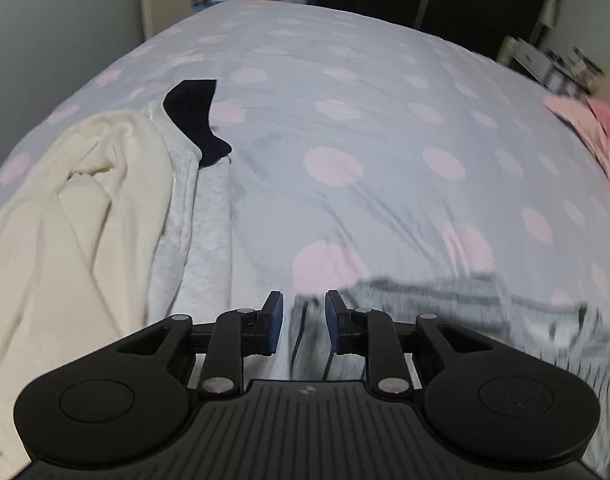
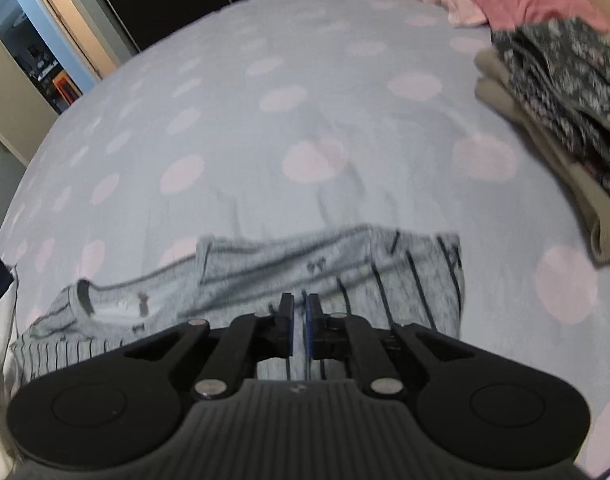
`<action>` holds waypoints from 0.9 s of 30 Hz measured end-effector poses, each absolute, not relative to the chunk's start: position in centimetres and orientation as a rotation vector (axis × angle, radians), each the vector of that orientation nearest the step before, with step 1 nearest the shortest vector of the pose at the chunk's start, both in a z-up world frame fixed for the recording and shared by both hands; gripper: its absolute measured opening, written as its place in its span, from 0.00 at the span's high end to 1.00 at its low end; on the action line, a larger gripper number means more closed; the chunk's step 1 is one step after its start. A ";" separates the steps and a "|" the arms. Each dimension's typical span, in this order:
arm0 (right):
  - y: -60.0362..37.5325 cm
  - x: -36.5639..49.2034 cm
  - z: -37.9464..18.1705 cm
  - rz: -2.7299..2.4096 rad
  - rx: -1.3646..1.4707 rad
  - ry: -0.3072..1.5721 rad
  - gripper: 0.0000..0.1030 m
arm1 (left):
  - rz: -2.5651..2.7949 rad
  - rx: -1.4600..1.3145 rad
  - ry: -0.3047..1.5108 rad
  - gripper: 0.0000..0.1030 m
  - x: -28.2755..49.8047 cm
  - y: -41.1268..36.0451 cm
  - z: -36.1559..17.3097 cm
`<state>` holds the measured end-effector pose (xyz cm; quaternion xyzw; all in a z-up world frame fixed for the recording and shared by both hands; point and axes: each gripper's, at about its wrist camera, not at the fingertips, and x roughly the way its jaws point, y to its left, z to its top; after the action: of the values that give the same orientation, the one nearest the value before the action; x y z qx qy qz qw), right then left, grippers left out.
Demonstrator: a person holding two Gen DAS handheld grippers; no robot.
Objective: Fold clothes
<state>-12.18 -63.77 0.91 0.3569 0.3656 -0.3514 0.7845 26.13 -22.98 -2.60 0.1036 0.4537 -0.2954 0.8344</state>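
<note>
The grey striped cotton garment (image 2: 265, 276) is spread on the dotted bed (image 2: 265, 120). Left gripper (image 1: 303, 312) and right gripper (image 2: 300, 312) are narrowly parted, nothing pinched; matching edges should be gripped evenly.

- Left wrist view looks steeply down, close over the bed (image 1: 345, 92), facing its far edge.
- Right wrist view likewise; both share the striped garment (image 2: 265, 268).

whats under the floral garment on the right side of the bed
The floral garment lies on folded beige cloth, which rests on the dotted bedcover. How many beige layers are there, or what they cover, cannot be seen.
</note>
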 end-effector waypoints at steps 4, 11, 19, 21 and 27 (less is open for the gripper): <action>-63.2 -13.7 -0.1 -0.694 0.875 0.855 0.70 | -0.690 0.287 0.973 0.66 23.1 -20.8 -2.5; -60.3 -16.1 -0.4 -0.623 0.943 0.901 0.70 | -0.811 0.468 0.950 0.57 17.2 -18.4 -3.2; -59.6 -18.1 -0.2 -0.649 0.982 0.894 0.69 | -0.843 0.685 0.855 0.57 13.1 -18.0 -6.1; -59.7 -18.6 -0.4 -0.662 1.014 0.886 0.69 | -0.837 0.772 0.814 0.60 12.2 -18.8 -7.2; -59.6 -19.3 -0.5 -0.657 1.069 0.862 0.68 | -0.754 0.809 0.794 0.95 11.6 -19.6 -7.5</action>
<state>-19.28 -59.59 -0.50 0.4844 0.3904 -0.2978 0.7241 11.60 -19.64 -7.46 0.3740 0.3672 -0.3486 0.7770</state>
